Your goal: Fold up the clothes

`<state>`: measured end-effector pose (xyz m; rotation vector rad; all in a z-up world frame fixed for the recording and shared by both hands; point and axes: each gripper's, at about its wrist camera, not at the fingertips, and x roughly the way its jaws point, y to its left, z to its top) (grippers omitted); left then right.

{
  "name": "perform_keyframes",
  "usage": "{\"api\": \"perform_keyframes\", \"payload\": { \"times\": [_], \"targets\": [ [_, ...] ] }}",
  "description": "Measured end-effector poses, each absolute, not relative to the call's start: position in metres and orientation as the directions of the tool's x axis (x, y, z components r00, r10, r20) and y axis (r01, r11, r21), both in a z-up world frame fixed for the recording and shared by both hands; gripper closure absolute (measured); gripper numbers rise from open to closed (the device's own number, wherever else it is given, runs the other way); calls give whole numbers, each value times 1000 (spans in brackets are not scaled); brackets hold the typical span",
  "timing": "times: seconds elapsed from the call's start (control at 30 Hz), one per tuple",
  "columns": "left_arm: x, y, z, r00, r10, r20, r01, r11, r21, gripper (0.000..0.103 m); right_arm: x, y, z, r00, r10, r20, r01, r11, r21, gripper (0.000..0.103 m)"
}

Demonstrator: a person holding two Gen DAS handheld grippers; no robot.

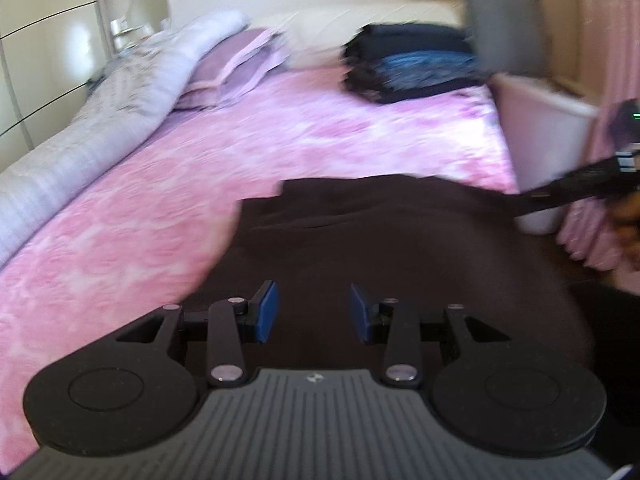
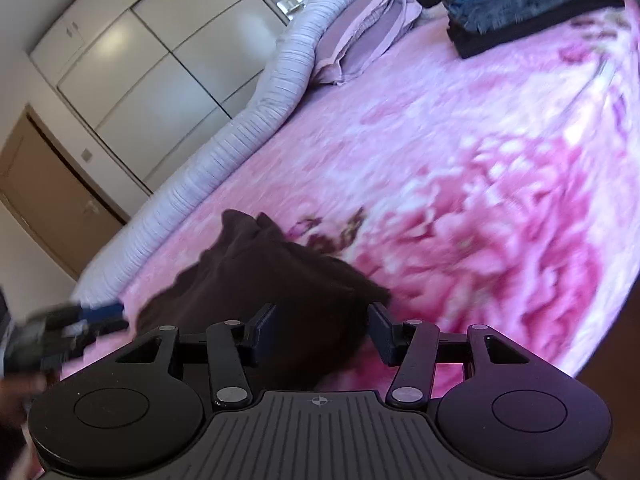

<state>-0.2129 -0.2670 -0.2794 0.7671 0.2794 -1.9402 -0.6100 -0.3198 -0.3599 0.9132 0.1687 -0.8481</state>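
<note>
A dark brown garment [image 1: 384, 236] lies spread on the pink bed [image 1: 160, 208], partly folded. It also shows in the right wrist view [image 2: 260, 280]. My left gripper [image 1: 313, 312] is open and empty, just above the garment's near part. My right gripper [image 2: 322, 334] is open, its jaws standing to either side of the garment's near corner. The right gripper also shows at the right edge of the left wrist view [image 1: 532, 200], at the garment's far right edge. The left gripper shows blurred at the left of the right wrist view [image 2: 100, 316].
A stack of folded dark and blue clothes [image 1: 412, 68] sits at the head of the bed, also in the right wrist view [image 2: 528, 4]. A rolled grey quilt [image 1: 100, 120] and purple pillows [image 1: 236, 68] lie along the left. A white bin [image 1: 548, 148] stands beside the bed. Wardrobe doors [image 2: 140, 60] stand behind.
</note>
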Motion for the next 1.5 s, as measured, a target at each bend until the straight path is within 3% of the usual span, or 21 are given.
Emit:
{"api": "perform_keyframes", "payload": {
  "times": [0.1,0.13,0.17,0.3,0.47,0.7,0.83,1.0,1.13,1.33,1.43,1.5],
  "targets": [
    [-235,-258,-297,-326,-691,-646,844,-521,131,69,-605,-324,-367,686,-571,-451,683,292,669,55],
    [-241,-256,-303,-324,-683,-655,839,-527,136,70,-605,-326,-370,683,-572,-453,678,268,684,90],
    [-245,-256,-307,-316,-684,-658,841,-523,140,71,-610,-326,-367,681,-584,-442,673,261,692,101],
    [-250,-258,-306,-326,-706,-629,853,-506,126,72,-623,-325,-346,664,-638,-390,681,300,668,102],
    [-249,-271,-322,-328,-687,-648,870,-487,76,71,-623,-335,-375,636,-616,-464,712,237,661,102],
    [-217,-263,-313,-240,-728,-642,910,-398,112,69,-626,-332,-366,624,-615,-482,726,227,649,100],
    [-190,-253,-305,-172,-757,-630,943,-312,118,68,-612,-309,-335,581,-614,-534,801,316,508,94],
    [-176,-238,-300,-141,-771,-620,955,-271,120,70,-584,-253,-303,601,-601,-527,796,510,326,88],
    [-184,-247,-312,-147,-757,-636,947,-293,131,70,-538,-219,-296,748,-455,-483,620,739,264,84],
    [-177,-268,-331,-148,-739,-657,948,-296,118,61,-471,-214,-341,684,-258,-682,467,873,138,84],
    [-169,-274,-328,-167,-724,-669,948,-305,93,60,-482,-214,-351,686,-238,-687,486,853,190,84],
    [-165,-278,-321,-171,-729,-663,953,-294,78,68,-485,-212,-347,691,-245,-680,496,845,200,84]
  ]
}}
